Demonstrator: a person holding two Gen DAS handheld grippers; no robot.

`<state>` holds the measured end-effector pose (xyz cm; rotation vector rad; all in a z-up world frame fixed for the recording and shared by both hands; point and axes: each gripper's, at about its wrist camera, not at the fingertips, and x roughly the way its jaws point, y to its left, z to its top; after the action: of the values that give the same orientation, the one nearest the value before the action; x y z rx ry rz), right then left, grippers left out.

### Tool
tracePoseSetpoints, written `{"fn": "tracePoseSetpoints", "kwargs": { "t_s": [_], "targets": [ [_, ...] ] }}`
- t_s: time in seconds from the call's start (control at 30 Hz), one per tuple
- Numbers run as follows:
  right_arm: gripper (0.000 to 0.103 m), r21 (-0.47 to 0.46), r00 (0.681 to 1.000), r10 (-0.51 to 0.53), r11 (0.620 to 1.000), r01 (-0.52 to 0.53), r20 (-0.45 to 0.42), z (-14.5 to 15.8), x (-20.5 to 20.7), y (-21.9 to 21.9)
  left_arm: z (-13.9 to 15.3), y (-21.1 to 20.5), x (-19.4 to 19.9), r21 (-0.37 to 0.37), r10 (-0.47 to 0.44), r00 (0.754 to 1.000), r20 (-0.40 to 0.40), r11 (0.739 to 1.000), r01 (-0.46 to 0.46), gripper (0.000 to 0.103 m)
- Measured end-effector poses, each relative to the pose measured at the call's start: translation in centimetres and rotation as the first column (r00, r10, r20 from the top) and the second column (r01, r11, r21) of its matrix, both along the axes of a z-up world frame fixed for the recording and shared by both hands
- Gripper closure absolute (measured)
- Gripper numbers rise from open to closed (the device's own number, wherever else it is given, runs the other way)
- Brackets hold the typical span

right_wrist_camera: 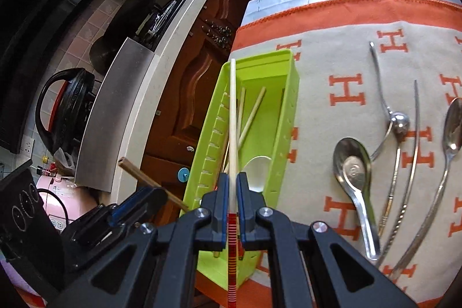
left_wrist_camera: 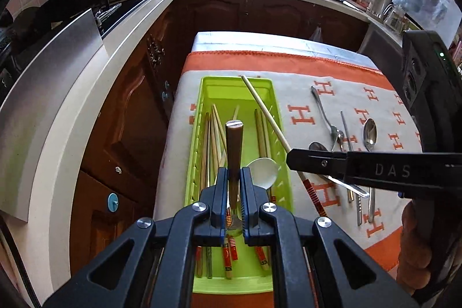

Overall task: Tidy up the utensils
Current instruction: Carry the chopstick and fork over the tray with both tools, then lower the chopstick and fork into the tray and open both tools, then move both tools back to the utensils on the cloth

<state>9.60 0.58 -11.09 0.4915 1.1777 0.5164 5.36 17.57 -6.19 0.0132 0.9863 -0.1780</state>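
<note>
Landmark: the green tray [left_wrist_camera: 267, 82], set lengthwise on the tabletop [left_wrist_camera: 260, 44], which is covered by a grey and orange cloth [left_wrist_camera: 384, 111] printed with letters H.

Left of the tray: a dark wooden cabinet door [left_wrist_camera: 127, 117] is seen under a pale kitchen counter [left_wrist_camera: 95, 94]; a steel panel [left_wrist_camera: 55, 82] is propped on that counter.

In the tray: several wooden chopsticks [left_wrist_camera: 215, 132] are laid along its length, and a white spoon [left_wrist_camera: 264, 168] is lodged against its right wall.

Over the tray: the left gripper [left_wrist_camera: 234, 173] is closed on a wooden-handled utensil [left_wrist_camera: 234, 146], the brown handle projecting forward past the fingers, the metal part seen behind them. What kind of utensil it is cannot be told.

Across the tray's right rim: a pale chopstick [left_wrist_camera: 265, 113] with a red striped end is clamped in the right gripper [right_wrist_camera: 232, 181]; its tip is raised above the tray's far end.

Right of the tray, on the cloth: a group of metal utensils is laid out. A broad metal spoon [right_wrist_camera: 350, 166] lies nearest the tray, then a slim curved spoon [right_wrist_camera: 384, 103], a thin metal chopstick [right_wrist_camera: 415, 111] and a long-handled spoon [right_wrist_camera: 453, 129], their handles crossing toward the near edge.
</note>
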Motion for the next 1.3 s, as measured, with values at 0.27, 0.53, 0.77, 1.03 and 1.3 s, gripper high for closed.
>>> {"fn": "tracePoseSetpoints", "kwargs": {
  "t_s": [0.27, 0.53, 0.77, 1.03, 1.3],
  "targets": [
    [0.095, -0.034, 0.999, -0.003, 0.999, 0.001, -0.049, -2.5, 1.0, 2.2, -2.5, 0.1, 2.3, -0.032, 0.017, 1.0, -0.023, 0.999, -0.018, 0.093],
    [0.095, -0.06, 0.999, -0.003, 0.998, 0.0, -0.037, -2.6, 1.0, 0.7, -2.3, -0.1, 2.5, -0.072, 0.034, 0.999, -0.024, 0.997, -0.036, 0.077],
    [0.095, -0.133, 1.0, 0.002, 0.991, 0.0, 0.017, -1.6, -0.3, -2.7, -0.9, -2.2, 1.2, -0.082, 0.0, 1.0, -0.01, 0.997, 0.0, 0.068],
    [0.095, -0.186, 0.995, -0.085, 0.978, 0.093, 0.049, -1.0, -2.5, -9.7, 0.4, -7.9, 0.0, -0.097, -0.108, 0.994, 0.005, 0.989, 0.108, 0.059],
    [0.095, -0.154, 0.977, -0.213, 0.965, 0.214, 0.024, -2.5, -3.2, -16.9, -0.8, -14.1, 0.7, -0.128, -0.192, 0.981, -0.034, 0.974, 0.186, 0.059]
  ]
}}
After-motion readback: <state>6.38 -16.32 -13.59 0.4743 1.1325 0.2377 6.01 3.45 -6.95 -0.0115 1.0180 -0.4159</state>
